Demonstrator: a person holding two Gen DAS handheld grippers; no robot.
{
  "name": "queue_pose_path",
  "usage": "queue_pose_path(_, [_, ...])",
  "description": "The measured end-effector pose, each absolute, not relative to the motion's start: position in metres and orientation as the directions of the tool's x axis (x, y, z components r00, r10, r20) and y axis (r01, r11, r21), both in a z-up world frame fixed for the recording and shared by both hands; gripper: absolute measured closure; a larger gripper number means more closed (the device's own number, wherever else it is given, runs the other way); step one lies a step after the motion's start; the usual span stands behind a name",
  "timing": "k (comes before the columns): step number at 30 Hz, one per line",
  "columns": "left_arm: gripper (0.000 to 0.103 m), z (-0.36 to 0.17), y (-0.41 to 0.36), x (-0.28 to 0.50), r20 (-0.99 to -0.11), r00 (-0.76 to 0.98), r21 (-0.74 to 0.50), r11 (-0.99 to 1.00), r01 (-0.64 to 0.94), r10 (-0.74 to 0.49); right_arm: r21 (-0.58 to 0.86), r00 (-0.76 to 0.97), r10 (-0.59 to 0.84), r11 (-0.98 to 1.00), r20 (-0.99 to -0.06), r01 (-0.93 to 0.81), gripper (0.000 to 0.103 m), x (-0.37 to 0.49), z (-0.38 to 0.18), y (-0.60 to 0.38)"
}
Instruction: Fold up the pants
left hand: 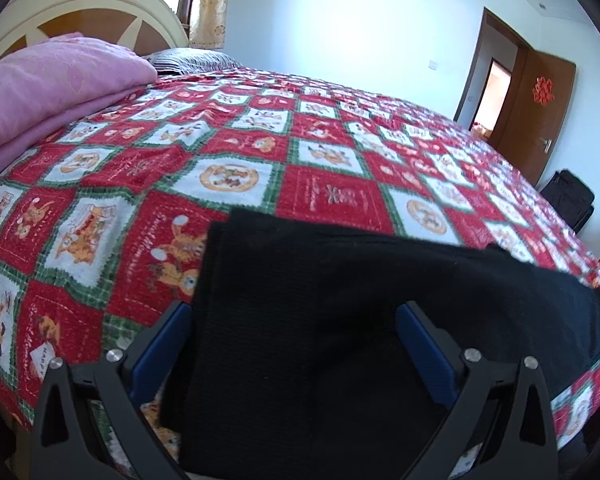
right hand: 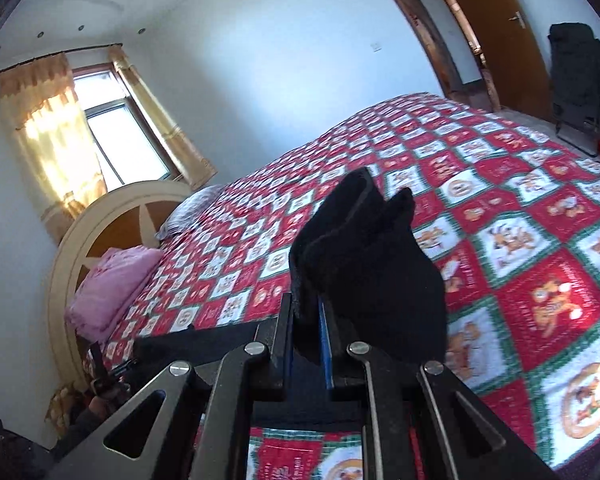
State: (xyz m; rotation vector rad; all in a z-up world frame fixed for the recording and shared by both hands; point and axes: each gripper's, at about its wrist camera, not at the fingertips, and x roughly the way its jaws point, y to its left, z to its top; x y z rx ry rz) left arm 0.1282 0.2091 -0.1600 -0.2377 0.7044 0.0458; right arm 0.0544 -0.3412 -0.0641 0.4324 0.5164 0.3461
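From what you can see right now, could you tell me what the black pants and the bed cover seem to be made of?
Black pants: matte, thick knit or fleece-like cloth, judging by fine ribbing and soft folds; exact fibre unclear.
Bed cover: soft, slightly fuzzy printed fabric, probably flannel or fleece; its red, white and green squares show a napped surface.

Both wrist cameras sit low over the bed [left hand: 340, 148]; both face its headboard [right hand: 100, 216].

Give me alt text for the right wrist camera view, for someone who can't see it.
The right gripper has its fingers shut on a bunched end of the black pants, lifted above a bed with a red, white and green patchwork bedspread. Behind are a folded pink blanket by the headboard, a curtained window and a wooden door.
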Motion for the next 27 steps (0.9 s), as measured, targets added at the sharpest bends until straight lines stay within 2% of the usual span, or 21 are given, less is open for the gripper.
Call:
queue_pose_path(7, [0.0,-0.126,0.213,0.114,-0.585,0.811,-0.193,0.973,-0.125,-0.012,0.48,0.729,0.51,0.831,-0.456,-0.281,0.092,0.083,-0.092,-0.284])
queue_pose_path(10, [0.0,-0.115,0.204,0.112,-0.564,0.825,-0.197,0.977,-0.086,-0.041,0.487,0.686,0.549,0.815,-0.478,-0.313,0.092,0.093,-0.106,-0.256])
queue_pose_path(14, [0.0,-0.105,0.173,0.114,-0.561,0.817,-0.209,0.978,0.016,-0.133,0.477,0.637,0.57,0.812,-0.52,-0.337,0.092,0.103,-0.122,-0.23])
queue_pose_path(19, [0.0,-0.098,0.111,0.116,-0.575,0.777,-0.161,0.966,0.201,-0.257,0.476,0.599,0.583,0.807,-0.549,-0.35,0.092,0.109,-0.139,-0.209])
queue_pose_path(22, [0.0,-0.098,0.077,0.12,-0.586,0.734,-0.183,0.938,0.293,-0.344,0.455,0.588,0.575,0.816,-0.569,-0.357,0.092,0.112,-0.145,-0.199])
queue_pose_path(25, [0.0,-0.101,0.043,0.128,-0.598,0.677,-0.223,0.9,0.374,-0.429,0.396,0.545,0.528,0.849,-0.651,-0.35,0.092,0.122,-0.163,-0.184])
queue_pose_path(27, [0.0,-0.107,0.012,0.134,-0.609,0.624,-0.244,0.864,0.44,-0.489,0.4,0.526,0.519,0.855,-0.674,-0.331,0.091,0.127,-0.177,-0.184])
